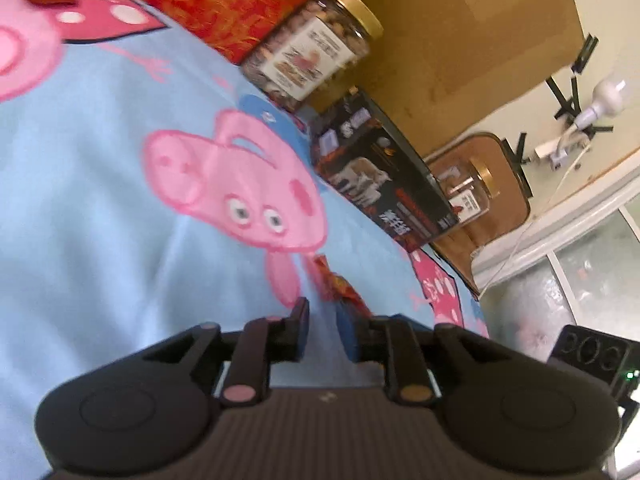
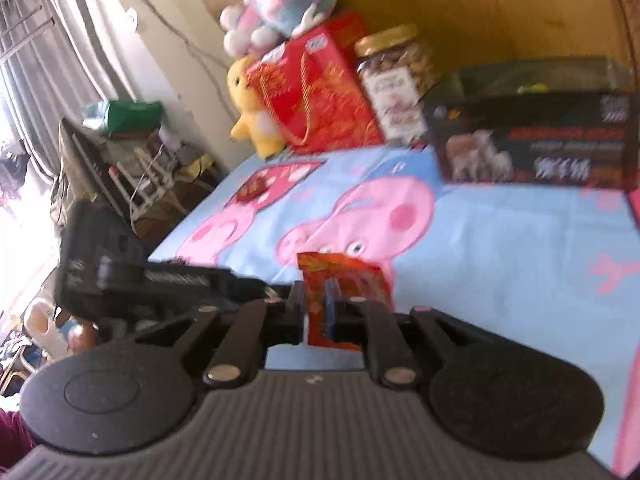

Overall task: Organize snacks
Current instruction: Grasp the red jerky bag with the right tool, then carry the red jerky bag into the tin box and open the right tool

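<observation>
1. Right up close, my right gripper point(image 2: 317, 304) is pinching a red snack packet point(image 2: 344, 280): the two fingers are nearly together with the foil sandwiched between them, the packet standing up out of the jaws.
2. My left gripper point(image 1: 322, 326) has its fingers drawn close with a narrow gap showing between them. An orange-red wrapper point(image 1: 340, 286) sits just beyond the tips, touching or nearly touching the right-hand finger; I cannot tell whether it is actually caught, and nothing shows between the pads.
3. Handling call: this packet looks light, thin and crinkly. It should flop if held by a corner and slide on slick foil, so I judge the sealed edge, taken well inside the pads, to be the best hold. Squeeze too hard and the contents may crush.
4. Below and ahead lies the blue cartoon-pig bedsheet point(image 2: 500, 240), soft and uneven, so anything set down may tip.
5. Further out, along the far edge, a black box point(image 2: 536, 140) lies flat, beside a nut jar with a gold lid point(image 2: 394, 80) and a red gift bag point(image 2: 316, 92). That row looks like where the snacks are gathered.
6. Farthest back, plush toys point(image 2: 276, 4) sit on and beside the red bag.
</observation>
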### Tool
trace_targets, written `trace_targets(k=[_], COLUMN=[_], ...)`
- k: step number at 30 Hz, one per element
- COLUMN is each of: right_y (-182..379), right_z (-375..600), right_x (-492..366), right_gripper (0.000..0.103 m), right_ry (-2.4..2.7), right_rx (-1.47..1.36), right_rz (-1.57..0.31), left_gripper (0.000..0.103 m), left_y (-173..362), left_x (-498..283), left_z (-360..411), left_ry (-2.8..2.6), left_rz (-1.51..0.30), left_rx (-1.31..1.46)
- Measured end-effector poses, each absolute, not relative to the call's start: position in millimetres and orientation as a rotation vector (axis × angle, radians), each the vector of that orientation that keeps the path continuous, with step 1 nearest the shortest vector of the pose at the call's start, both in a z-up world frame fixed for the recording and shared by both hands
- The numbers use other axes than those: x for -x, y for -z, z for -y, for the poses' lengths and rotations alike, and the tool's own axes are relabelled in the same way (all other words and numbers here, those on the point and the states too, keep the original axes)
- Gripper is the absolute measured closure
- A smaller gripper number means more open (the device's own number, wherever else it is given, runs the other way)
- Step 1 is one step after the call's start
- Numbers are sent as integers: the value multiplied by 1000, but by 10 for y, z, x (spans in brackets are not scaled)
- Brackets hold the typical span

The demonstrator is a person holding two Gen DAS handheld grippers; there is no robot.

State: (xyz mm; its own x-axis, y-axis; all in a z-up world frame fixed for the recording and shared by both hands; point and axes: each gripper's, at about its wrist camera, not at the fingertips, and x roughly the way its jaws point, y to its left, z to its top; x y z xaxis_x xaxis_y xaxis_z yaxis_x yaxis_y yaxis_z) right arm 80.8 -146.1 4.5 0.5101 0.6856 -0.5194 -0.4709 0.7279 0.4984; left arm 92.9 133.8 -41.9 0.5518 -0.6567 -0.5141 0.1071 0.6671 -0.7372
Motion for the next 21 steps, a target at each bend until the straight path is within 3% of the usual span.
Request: trace_targets(k=[5,9,15,16,21], right_y=[23,-14,102,137,279], right_z=[1342,1501,1727,1744,1837], right_x=[-804,-780,-976,-1015,-1168], right_gripper=[85,69,69,69,69], right_ry=[-740,-676,-564,-563,-624], right_rx=[-291,-283,-276,-290,-488], right_rz=[-805,-778,-839,-864,-943], left_gripper=[85,77,77,72,73], left_y=[545,514,537,550,616], left_x=[-845,-840,-794,-798,-930], left_z=[-1475,-1499,-1354,-1327,-1246], left_ry=[479,476,548,557,577], left_rz=[-910,-893,-934,-940,-952], left_rx=[770,770,782,784,843])
